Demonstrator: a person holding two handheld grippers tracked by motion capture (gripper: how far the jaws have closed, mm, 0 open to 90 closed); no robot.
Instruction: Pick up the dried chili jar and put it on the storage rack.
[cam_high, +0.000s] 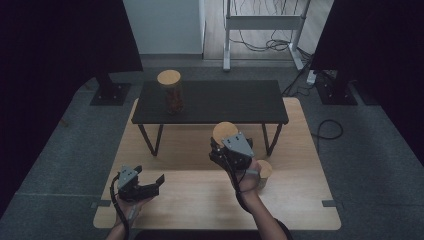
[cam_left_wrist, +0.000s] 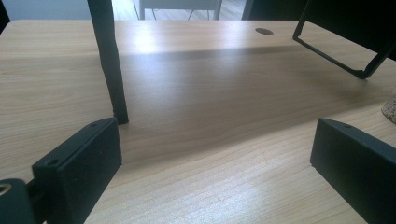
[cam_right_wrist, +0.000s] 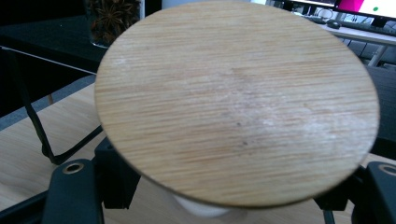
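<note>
Hiding right claw (cam_right_wrist: 219, 205): bamboo lid (cam_right_wrist: 238, 100)

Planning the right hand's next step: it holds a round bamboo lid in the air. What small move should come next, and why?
Probably carry the round bamboo lid, clamped in the right gripper, forward to the raised black shelf: a lidded glass jar stands there already, with free space beside it.

High view dim, corners black. Left gripper view brighter: glare band across the counter (cam_left_wrist: 196, 93) far edge, soft shelf shadow below it. Right gripper view: lid (cam_right_wrist: 238, 102) sharp, background soft and blurred.
</note>
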